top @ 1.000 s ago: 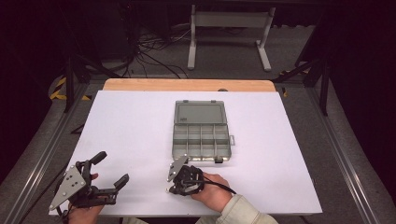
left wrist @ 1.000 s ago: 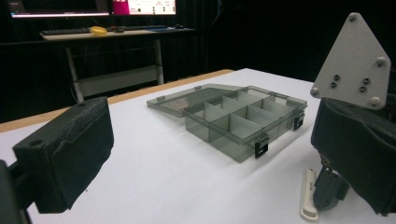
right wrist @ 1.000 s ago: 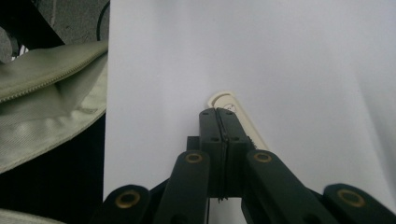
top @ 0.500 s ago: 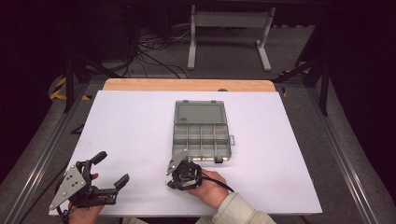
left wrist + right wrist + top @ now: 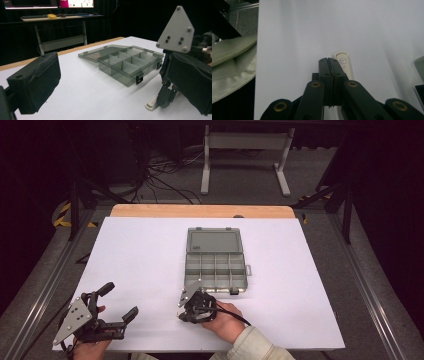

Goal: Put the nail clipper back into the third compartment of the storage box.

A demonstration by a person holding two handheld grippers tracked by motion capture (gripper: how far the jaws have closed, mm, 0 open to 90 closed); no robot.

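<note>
A clear grey compartment box (image 5: pixel 217 262) lies open mid-table with its lid flat behind it; it also shows in the left gripper view (image 5: pixel 125 63). My right gripper (image 5: pixel 189 312) points down at the table in front of the box, jaws shut together (image 5: pixel 328 60) with nothing between them. A small cream stick-shaped piece (image 5: pixel 344 64) lies flat on the table right beside those jaws, and appears again under them (image 5: pixel 151 103). My left gripper (image 5: pixel 120 301) rests at the near left corner, open wide (image 5: pixel 112 85) and empty.
The white table top (image 5: pixel 150 250) has a wooden strip (image 5: pixel 200 211) along its far edge. A white stand (image 5: pixel 245 155) and cables sit on the floor beyond. A pale sleeve (image 5: pixel 229 62) lies close to the right gripper.
The right gripper has shifted slightly to the left and away from the person. The left gripper and the box have not moved.
</note>
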